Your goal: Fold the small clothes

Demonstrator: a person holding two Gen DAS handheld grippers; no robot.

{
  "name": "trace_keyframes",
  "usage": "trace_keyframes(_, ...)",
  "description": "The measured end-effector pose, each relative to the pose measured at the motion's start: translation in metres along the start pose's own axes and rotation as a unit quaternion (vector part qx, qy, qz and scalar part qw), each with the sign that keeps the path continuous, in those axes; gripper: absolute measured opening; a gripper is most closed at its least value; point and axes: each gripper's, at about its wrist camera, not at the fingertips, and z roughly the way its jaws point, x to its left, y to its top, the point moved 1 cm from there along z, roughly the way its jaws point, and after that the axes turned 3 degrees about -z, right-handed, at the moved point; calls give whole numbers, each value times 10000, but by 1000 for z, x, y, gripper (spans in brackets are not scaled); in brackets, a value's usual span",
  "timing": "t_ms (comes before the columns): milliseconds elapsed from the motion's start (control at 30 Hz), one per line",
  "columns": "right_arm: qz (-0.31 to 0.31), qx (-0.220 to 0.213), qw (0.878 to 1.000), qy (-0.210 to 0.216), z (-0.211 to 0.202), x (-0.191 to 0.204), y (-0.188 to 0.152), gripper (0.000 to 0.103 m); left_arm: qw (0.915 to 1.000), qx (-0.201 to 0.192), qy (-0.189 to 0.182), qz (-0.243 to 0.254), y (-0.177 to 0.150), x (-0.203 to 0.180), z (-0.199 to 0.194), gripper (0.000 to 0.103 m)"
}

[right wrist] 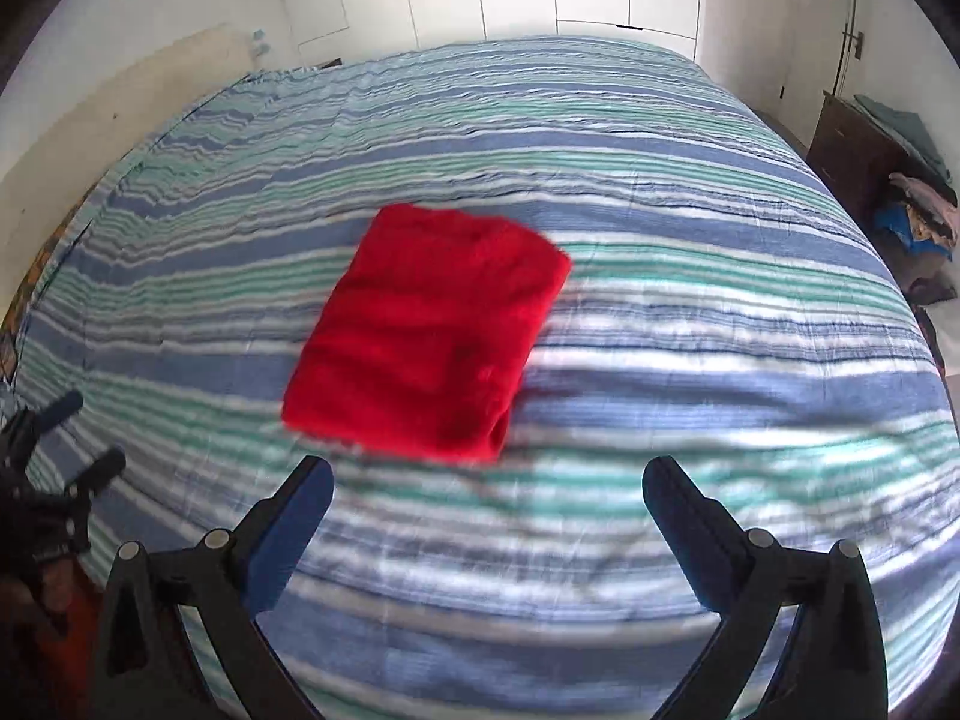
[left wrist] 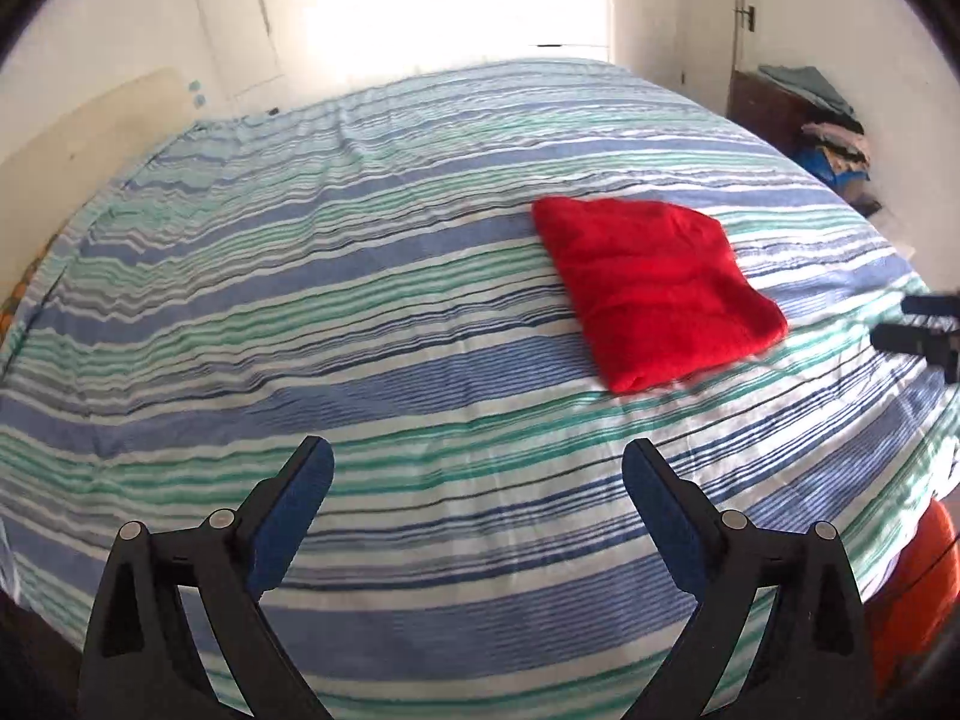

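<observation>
Red folded garment (right wrist: 426, 336) lies square on the striped bedspread (right wrist: 660, 360); both spread-jawed, empty grippers (left wrist: 477, 474) (right wrist: 487, 492) should leave it undisturbed.

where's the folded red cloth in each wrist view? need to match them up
Left wrist: folded red fleece cloth lies right of centre on the striped blue-green bedspread, ahead-right of the open left hand-held gripper.
Right wrist: cloth near centre, slightly left, just beyond the open right hand-held gripper.
Shared landmark: dark wooden cabinet, far right.

Red cloth (right wrist: 429, 339) folded into neat rectangle, flat on striped bedspread (right wrist: 690, 396).
</observation>
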Motion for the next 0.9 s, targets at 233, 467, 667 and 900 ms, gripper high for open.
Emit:
trace_keyframes(233,88,31,9990,-428,-64,57,-70,102,9959,797,332,-279,-16,6,-37,97)
trace_keyframes(467,-155,-37,9969,-770,-112,81,-73,102,9952,901,343,-159,-28,1,-61,97)
trace_keyframes(667,-264,63,9968,-757,-120,94,-75,102,9943,1008,331,-65,-30,-2,-69,97)
trace_keyframes(900,-223,191,9970,-723,-113,100,-83,102,9938,1046,377,-45,-34,-4,-72,97)
